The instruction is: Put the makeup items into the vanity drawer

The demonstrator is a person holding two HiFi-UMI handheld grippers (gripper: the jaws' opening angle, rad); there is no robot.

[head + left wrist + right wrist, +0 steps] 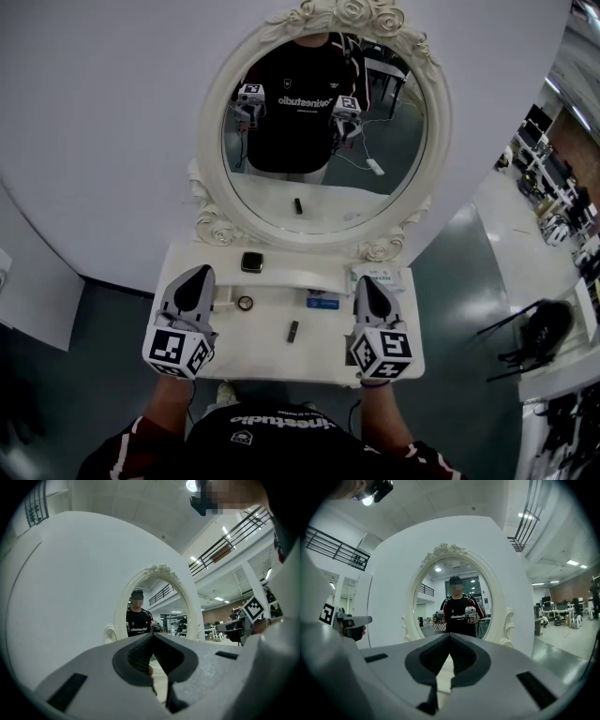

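On the white vanity top [234, 352], the makeup items lie apart from one another. They are a dark square compact [251, 262], a small ring-shaped item [246, 303], a blue flat item [323, 302] and a dark lipstick tube [293, 330]. My left gripper [199, 275] hovers over the left side, jaws together and empty; its tips [152, 637] meet in the left gripper view. Over the right side, my right gripper [366, 282] is also shut on nothing, with its tips [450, 637] touching. Both point at the mirror.
An oval mirror [323, 131] in an ornate white frame stands at the back and reflects the person and both grippers. A white and green box [378, 275] lies at the back right, near my right gripper. Dark floor surrounds the table.
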